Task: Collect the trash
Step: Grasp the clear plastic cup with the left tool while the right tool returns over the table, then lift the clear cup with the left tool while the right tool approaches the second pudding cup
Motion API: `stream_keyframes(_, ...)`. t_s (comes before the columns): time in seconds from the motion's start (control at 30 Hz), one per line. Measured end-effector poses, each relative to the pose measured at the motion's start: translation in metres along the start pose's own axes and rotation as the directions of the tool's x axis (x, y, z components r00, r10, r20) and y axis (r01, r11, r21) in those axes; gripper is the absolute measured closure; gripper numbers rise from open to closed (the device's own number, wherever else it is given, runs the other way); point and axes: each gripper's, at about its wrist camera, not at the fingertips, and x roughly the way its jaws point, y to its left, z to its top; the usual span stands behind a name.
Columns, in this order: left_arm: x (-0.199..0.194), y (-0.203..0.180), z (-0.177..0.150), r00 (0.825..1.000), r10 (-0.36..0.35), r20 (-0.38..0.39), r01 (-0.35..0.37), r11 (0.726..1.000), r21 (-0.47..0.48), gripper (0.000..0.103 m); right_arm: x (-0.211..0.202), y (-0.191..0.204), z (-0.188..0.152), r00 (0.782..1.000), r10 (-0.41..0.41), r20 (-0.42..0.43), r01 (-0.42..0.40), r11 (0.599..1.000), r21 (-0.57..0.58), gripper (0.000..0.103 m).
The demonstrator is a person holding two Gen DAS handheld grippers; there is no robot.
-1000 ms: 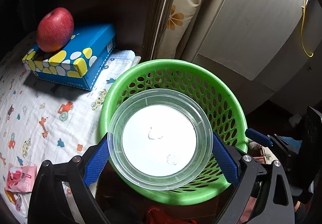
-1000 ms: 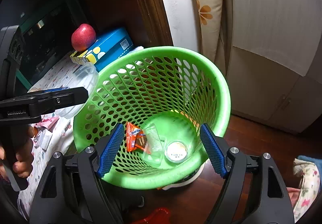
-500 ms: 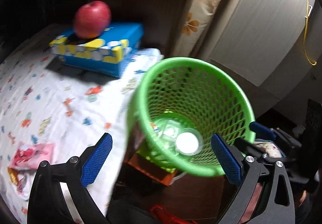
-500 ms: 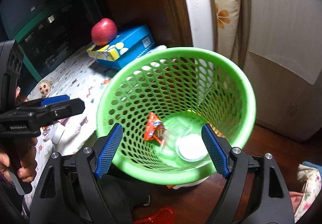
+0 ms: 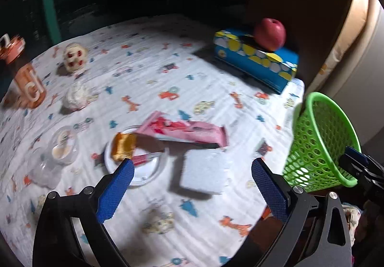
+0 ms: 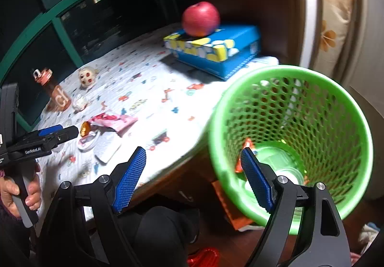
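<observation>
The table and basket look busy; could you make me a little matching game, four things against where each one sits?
Things:
1. apple
2. orange bottle
3. pink wrapper
4. clear tub

Places:
A. flat on the patterned cloth, near the middle
B. at the bottom of the green basket
C. on top of the blue box
D. upright at the table's far left edge

Pairs: 1-C, 2-D, 3-A, 4-B

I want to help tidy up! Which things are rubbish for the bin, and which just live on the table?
Rubbish job: green mesh plastic bin; pink torn wrapper; clear round plastic lid; white foam block; clear plastic cup.

Just there: red apple; blue spotted tissue box; orange drink bottle.
</observation>
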Motion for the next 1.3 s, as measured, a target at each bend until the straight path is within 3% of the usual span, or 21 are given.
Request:
stream_keyframes(0.23, -0.013, 0.093, -0.012, 0.986, 0.168, 0.015, -0.165, 0.979, -0.12, 0.008, 0.017, 0.048, 0.005, 0.998, 0.057, -0.022, -0.059, 0.995, -0.077, 0.017)
stream_keyframes(0.37, -0.015, 0.133, -0.019, 0.967, 0.256, 0.0, -0.253, 0.958, -0.137, 0.008, 0.025, 0.07, 0.007, 0.996, 0.084, -0.039, -0.087, 0.99, -0.108, 0.017)
stream_keyframes(0.5, -0.007, 0.161, -0.026, 0.955, 0.295, -0.023, -0.295, 0.949, -0.114, 0.008, 0.031, 0.085, 0.007, 0.994, 0.099, -0.053, -0.106, 0.986, -0.133, 0.017)
stream_keyframes(0.93, 0.032, 0.19, -0.034, 0.954, 0.291, -0.077, -0.292, 0.956, -0.006, 0.009, 0.054, 0.127, 0.012, 0.987, 0.125, -0.102, -0.143, 0.97, -0.197, 0.016)
stream_keyframes(1.03, 0.036, 0.193, -0.034, 0.958, 0.274, -0.083, -0.275, 0.961, -0.001, 0.022, 0.062, 0.14, 0.014, 0.984, 0.135, -0.115, -0.157, 0.963, -0.22, 0.016)
stream_keyframes(1.1, 0.04, 0.196, -0.035, 0.957, 0.275, -0.088, -0.276, 0.961, -0.005, 0.026, 0.066, 0.147, 0.016, 0.983, 0.14, -0.123, -0.165, 0.959, -0.232, 0.016)
stream_keyframes(1.23, 0.042, 0.204, -0.038, 0.963, 0.252, -0.094, -0.255, 0.966, -0.03, 0.045, 0.076, 0.164, 0.02, 0.978, 0.158, -0.136, -0.189, 0.948, -0.257, 0.016)
stream_keyframes(1.3, 0.038, 0.205, -0.039, 0.966, 0.245, -0.086, -0.249, 0.968, -0.039, 0.046, 0.081, 0.171, 0.022, 0.975, 0.171, -0.142, -0.204, 0.941, -0.269, 0.016)
